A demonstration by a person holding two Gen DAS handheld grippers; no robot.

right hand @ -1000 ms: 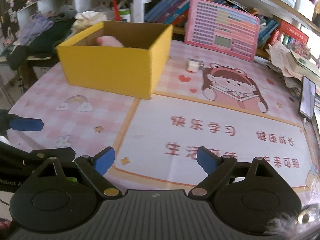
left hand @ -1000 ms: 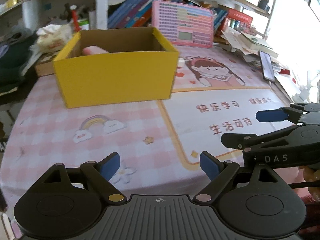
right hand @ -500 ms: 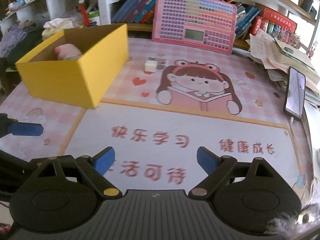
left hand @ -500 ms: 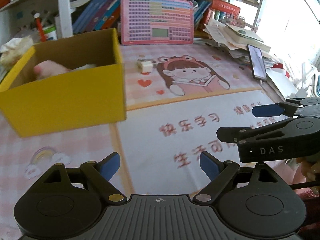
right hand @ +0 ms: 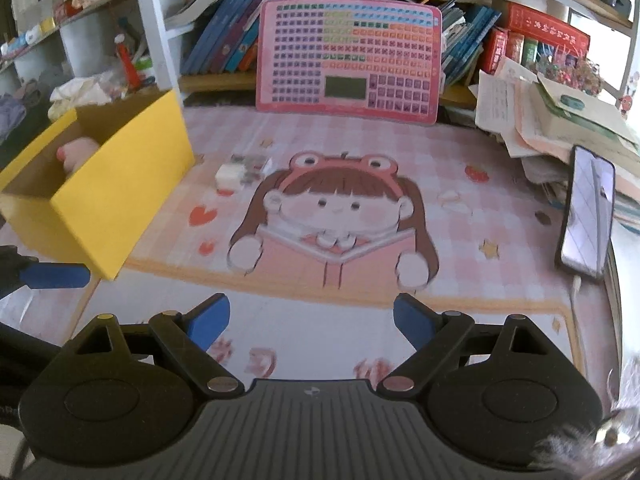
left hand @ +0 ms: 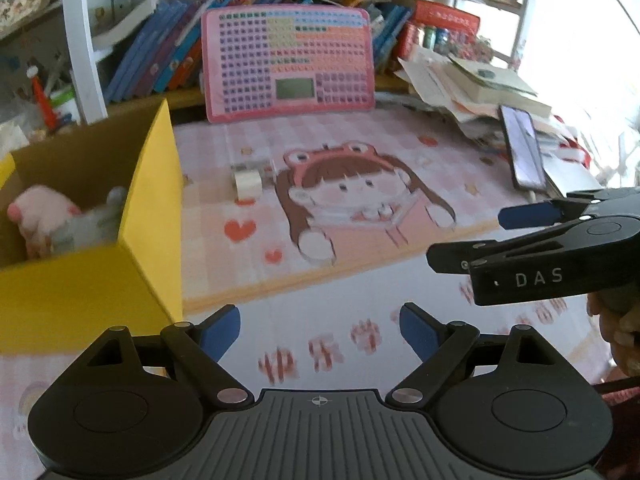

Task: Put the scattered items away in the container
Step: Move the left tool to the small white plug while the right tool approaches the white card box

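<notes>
Both grippers, left (left hand: 320,330) and right (right hand: 310,318), gape empty. Small white block (right hand: 230,175) lies at 11 o'clock, just right of the yellow box (right hand: 120,196). Risk: reaching tongs may clip the box wall or nudge the adjacent clutter.

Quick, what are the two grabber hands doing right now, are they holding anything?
Left gripper: open, holding nothing.
Right gripper: open, holding nothing.

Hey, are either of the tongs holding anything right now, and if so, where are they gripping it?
Nothing is held: left tongs and right tongs are both open and empty.
</notes>
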